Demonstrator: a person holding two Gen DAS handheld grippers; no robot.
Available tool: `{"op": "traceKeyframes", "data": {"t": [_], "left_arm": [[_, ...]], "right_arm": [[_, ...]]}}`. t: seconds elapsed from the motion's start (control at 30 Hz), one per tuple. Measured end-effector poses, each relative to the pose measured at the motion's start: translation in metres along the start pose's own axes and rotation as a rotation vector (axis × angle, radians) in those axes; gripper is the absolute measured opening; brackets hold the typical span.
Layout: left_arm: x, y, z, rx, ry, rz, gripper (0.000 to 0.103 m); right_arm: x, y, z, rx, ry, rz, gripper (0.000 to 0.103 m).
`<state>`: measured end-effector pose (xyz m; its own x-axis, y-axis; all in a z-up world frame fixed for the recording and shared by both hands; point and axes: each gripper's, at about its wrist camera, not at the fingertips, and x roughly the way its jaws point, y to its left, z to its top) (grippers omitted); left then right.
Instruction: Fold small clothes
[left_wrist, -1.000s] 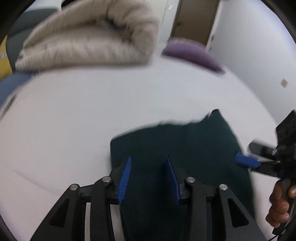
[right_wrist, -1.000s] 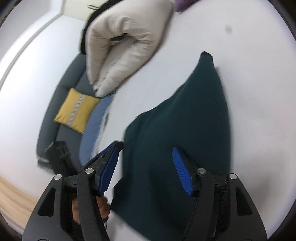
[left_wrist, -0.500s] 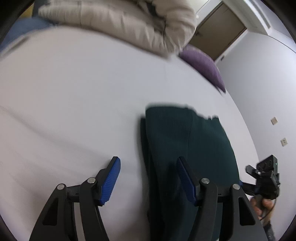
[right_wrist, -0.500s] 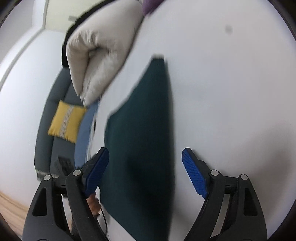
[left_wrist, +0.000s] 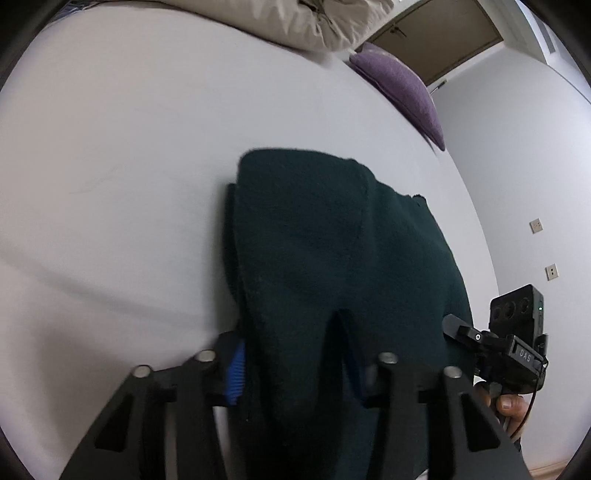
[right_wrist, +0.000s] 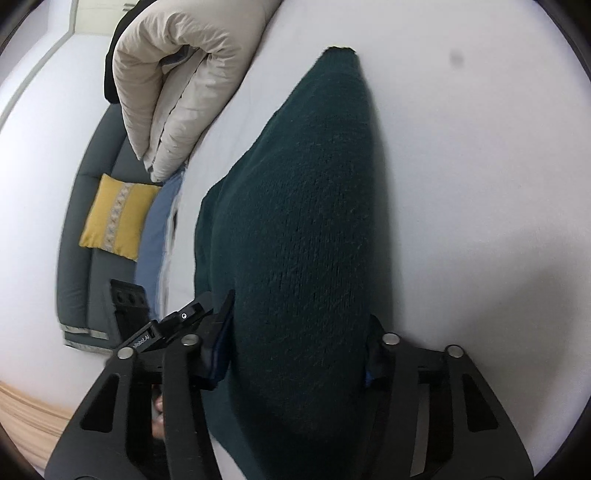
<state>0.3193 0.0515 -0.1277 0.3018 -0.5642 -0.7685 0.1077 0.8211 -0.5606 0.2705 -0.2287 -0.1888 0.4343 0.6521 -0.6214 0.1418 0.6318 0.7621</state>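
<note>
Through the left wrist camera, I watched the dark green knit garment (left_wrist: 332, 258) lie folded on the white bed (left_wrist: 129, 147), its near end rising up between the fingers of my left gripper (left_wrist: 295, 365). The blue ribbed pad (left_wrist: 236, 373) on one finger pressed against the cloth's edge, and the other pad was buried in the fabric, so the fingers looked clamped on a bunched ridge of the knit. The garment showed a rounded top layer over a wider lower layer, with a frayed corner at its far end. To the side, my right gripper (left_wrist: 465, 332) reached in at the garment's edge, its black body marked with small lettering. Beyond lay a purple cushion (left_wrist: 402, 88) and a cream padded quilt (left_wrist: 295, 18), rolled thick, near a brown door (left_wrist: 436, 29).

Through the right wrist camera, I saw the same garment (right_wrist: 306, 221) run away from me as a long, tapering mound of coarse knit, ending in a narrow tip. Its near end filled the space between my right gripper's (right_wrist: 295, 354) fingers, both pads sunk against the cloth, closed on it. My left gripper (right_wrist: 177, 325) sat just beside, at the garment's other edge. Off the bed stood a grey sofa (right_wrist: 85, 258) with a yellow cushion (right_wrist: 118, 218), and the cream quilt (right_wrist: 177, 85) bulged in soft folds.
</note>
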Motion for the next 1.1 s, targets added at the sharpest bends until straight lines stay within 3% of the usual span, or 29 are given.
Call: {"op": "traceKeyframes", "data": {"t": [0.1,0.23,0.37,0.6,0.67,0.83,0.9,0.97,1.0,1.1], "left_arm": [[-0.007,-0.004,-0.004,0.001,-0.002,-0.011,0.027],[-0.037,-0.027,-0.025,0.053,-0.022,0.003,0.025],[-0.075,-0.057,-0.071,0.142,-0.055,0.02,0.025],[-0.125,-0.087,-0.163,0.227,-0.07,0.006,0.025],[-0.125,-0.088,-0.184,0.232,-0.059,0.003,0.025],[-0.082,-0.075,-0.217,0.184,0.015,0.028,0.026],[-0.067,-0.065,-0.227,0.163,0.022,0.041,0.038],[-0.062,-0.055,-0.23,0.118,0.013,0.008,0.041],[-0.062,-0.053,-0.229,0.107,0.013,0.001,0.041],[-0.063,-0.051,-0.228,0.1,0.015,-0.001,0.041]], "right_arm": [[-0.008,0.007,-0.006,-0.029,-0.017,-0.027,0.039],[-0.039,0.037,-0.029,-0.123,-0.05,-0.067,0.038],[-0.08,0.062,-0.075,-0.187,-0.082,-0.041,0.038],[-0.148,0.056,-0.169,-0.177,-0.085,0.024,0.038],[-0.159,0.048,-0.191,-0.174,-0.083,0.03,0.038],[-0.163,0.005,-0.232,-0.088,-0.054,0.013,0.038],[-0.154,-0.022,-0.246,-0.022,-0.034,-0.009,0.04],[-0.155,-0.046,-0.254,0.015,-0.079,0.083,0.039],[-0.157,-0.049,-0.257,0.019,-0.092,0.107,0.039],[-0.157,-0.04,-0.258,0.006,-0.079,0.073,0.043]]}}
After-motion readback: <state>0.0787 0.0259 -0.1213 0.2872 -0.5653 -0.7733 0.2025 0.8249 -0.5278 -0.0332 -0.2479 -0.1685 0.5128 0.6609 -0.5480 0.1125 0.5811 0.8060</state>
